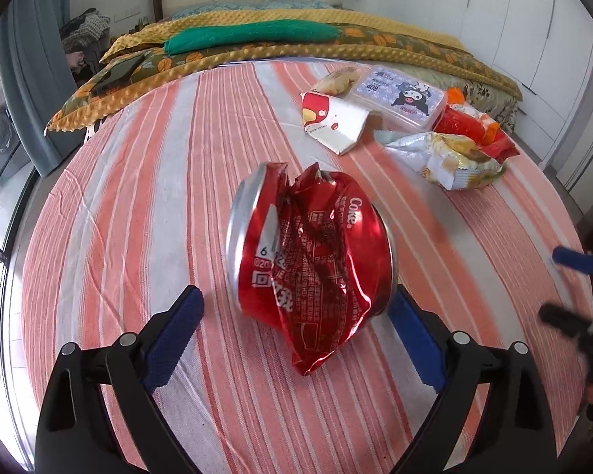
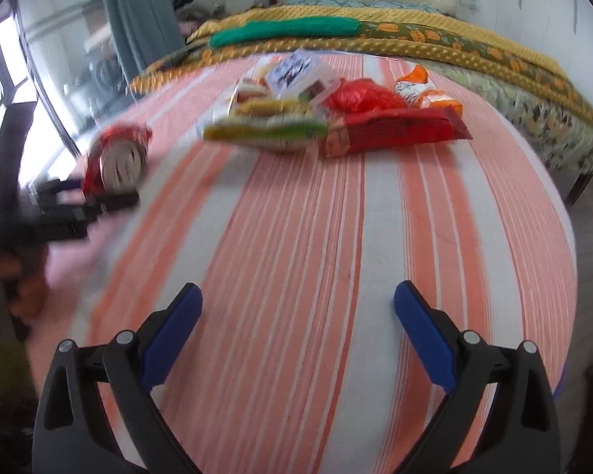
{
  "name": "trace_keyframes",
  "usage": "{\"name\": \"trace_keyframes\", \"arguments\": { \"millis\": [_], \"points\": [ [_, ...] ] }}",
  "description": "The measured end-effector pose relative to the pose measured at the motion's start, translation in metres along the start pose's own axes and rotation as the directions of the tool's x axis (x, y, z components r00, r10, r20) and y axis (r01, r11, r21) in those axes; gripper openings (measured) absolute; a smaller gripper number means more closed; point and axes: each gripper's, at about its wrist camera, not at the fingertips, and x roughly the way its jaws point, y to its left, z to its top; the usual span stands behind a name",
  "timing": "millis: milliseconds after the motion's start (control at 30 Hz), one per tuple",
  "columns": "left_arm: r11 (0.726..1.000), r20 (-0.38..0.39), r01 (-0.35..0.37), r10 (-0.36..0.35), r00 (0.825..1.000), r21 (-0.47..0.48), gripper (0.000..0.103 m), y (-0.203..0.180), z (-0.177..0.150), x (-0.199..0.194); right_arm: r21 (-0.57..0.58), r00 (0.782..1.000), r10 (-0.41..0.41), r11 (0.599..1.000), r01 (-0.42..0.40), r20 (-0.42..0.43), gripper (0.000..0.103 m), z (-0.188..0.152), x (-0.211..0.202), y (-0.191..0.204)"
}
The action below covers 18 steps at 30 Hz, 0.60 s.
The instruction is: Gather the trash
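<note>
A crushed red Coke can lies on the striped bedsheet. My left gripper is open, its blue pads on either side of the can's near end, not closed on it. The can also shows in the right wrist view at the left, with the left gripper beside it. My right gripper is open and empty above bare sheet, and shows blurred at the right edge of the left wrist view. A pile of snack wrappers lies ahead of it.
Wrappers, a torn red-and-white carton and a plastic wipes box lie at the back right. A yellow quilt with a green pillow crosses the bed's far end. A curtain hangs on the left.
</note>
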Motion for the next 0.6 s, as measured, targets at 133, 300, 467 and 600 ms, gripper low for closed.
{"name": "trace_keyframes", "arguments": {
  "millis": [133, 300, 467, 600],
  "points": [
    [0.999, -0.012, -0.031, 0.032, 0.999, 0.024, 0.097, -0.006, 0.000, 0.003, 0.028, 0.996, 0.067, 0.997, -0.069, 0.054, 0.095, 0.049, -0.010, 0.006],
    [1.000, -0.013, -0.025, 0.025, 1.000, 0.018, 0.097, -0.003, 0.000, 0.003, -0.038, 0.997, 0.076, 0.996, -0.075, 0.013, 0.076, 0.104, 0.025, 0.027],
    [1.000, -0.013, -0.022, 0.022, 1.000, 0.016, 0.097, -0.003, -0.001, 0.003, -0.100, 0.997, -0.010, 0.995, 0.003, -0.073, 0.068, 0.117, 0.066, 0.038],
    [1.000, -0.014, -0.018, 0.018, 1.000, 0.015, 0.097, -0.004, -0.001, 0.003, -0.115, 0.997, -0.007, 0.993, -0.002, -0.077, 0.048, 0.106, 0.062, 0.037]
  ]
}}
